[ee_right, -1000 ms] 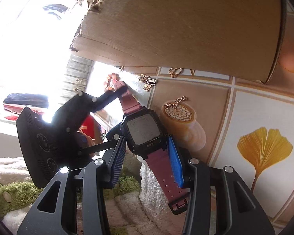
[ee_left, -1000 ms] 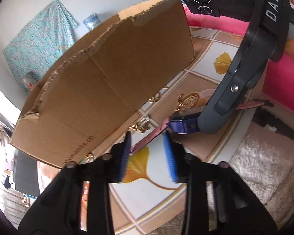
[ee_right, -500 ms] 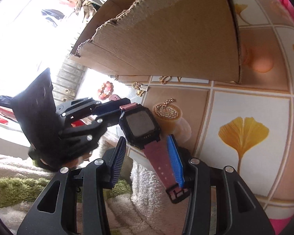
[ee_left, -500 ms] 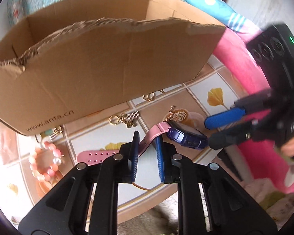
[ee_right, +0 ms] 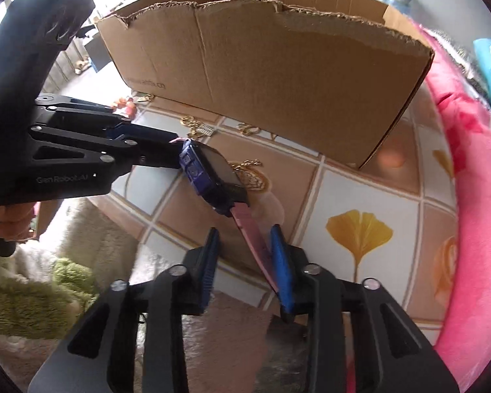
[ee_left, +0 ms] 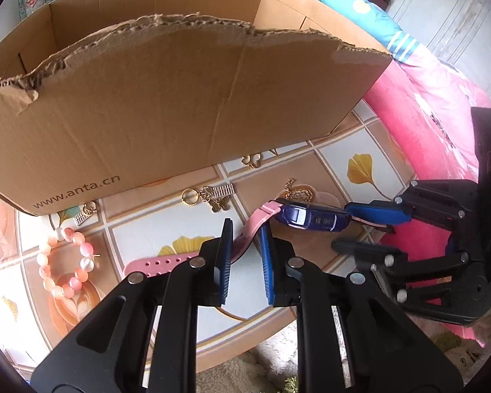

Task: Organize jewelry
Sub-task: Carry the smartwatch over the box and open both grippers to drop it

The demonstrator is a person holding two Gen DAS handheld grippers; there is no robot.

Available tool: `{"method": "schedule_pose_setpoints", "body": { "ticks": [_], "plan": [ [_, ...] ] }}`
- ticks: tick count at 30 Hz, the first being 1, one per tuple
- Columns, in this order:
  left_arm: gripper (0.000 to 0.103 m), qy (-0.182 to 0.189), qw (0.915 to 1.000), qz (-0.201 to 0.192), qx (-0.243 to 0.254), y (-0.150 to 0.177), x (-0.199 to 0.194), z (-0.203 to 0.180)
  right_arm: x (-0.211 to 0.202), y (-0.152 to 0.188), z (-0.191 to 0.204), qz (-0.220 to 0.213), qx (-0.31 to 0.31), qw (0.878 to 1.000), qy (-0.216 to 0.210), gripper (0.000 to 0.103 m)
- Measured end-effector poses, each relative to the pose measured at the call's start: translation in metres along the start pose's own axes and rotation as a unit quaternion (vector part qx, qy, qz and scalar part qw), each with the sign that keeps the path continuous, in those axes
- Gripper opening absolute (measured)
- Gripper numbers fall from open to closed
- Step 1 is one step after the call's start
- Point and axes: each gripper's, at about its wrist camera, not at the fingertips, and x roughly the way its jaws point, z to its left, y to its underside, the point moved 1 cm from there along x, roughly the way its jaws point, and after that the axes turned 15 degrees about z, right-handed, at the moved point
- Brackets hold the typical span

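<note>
A round table (ee_left: 340, 150) carries a tile-patterned cover with yellow ginkgo leaves (ee_right: 360, 229). Bright pink bedding (ee_left: 419, 108) lies beyond it, a blue striped cloth (ee_left: 370, 16) on top — shaggy green and beige rugs (ee_right: 65, 278) cover the floor. Strong daylight enters at the right wrist view's upper left.

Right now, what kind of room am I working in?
Likely a bedroom or living space at home: pink floral bedding beside a low tiled-pattern table, a shaggy rug below, and a torn cardboard box.
</note>
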Motion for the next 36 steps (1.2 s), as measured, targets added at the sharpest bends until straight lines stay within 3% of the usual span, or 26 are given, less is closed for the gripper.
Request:
{"method": "schedule_pose_setpoints", "body": {
  "ticks": [2,4,13,23,30,33,36],
  "plan": [
    [0.015,-0.002,1.0000,-0.005,-0.001,0.001,-0.001,0.000,0.000,0.002,-0.009,-0.005,0.020,1.000,-0.003,0.010],
    [0.015,-0.008,0.9999,-0.010,0.002,0.002,-0.002,-0.001,-0.004,0.004,-0.018,-0.016,0.044,0.999,-0.019,0.006],
    [0.005,-0.001,0.9984,-0.055,0.017,0.021,-0.037,-0.013,-0.042,0.011,-0.004,-0.058,0.046,0.997,-0.001,0.005],
    [0.004,-0.020,0.9868,-0.154,0.046,0.034,-0.131,-0.023,-0.120,-0.010,0.016,-0.137,0.017,0.990,0.018,0.005],
    [0.004,-0.003,0.9827,-0.182,0.036,-0.016,-0.172,-0.003,-0.152,-0.076,-0.010,-0.146,0.013,0.989,-0.033,0.005],
    [0.004,0.012,0.9873,-0.157,0.015,-0.055,-0.171,0.018,-0.144,-0.118,-0.029,-0.110,0.021,0.992,-0.064,0.005],
    [0.004,0.028,0.9937,-0.108,-0.009,-0.097,-0.156,0.042,-0.125,-0.161,-0.049,-0.052,0.031,0.995,-0.083,0.005]
  ]
}}
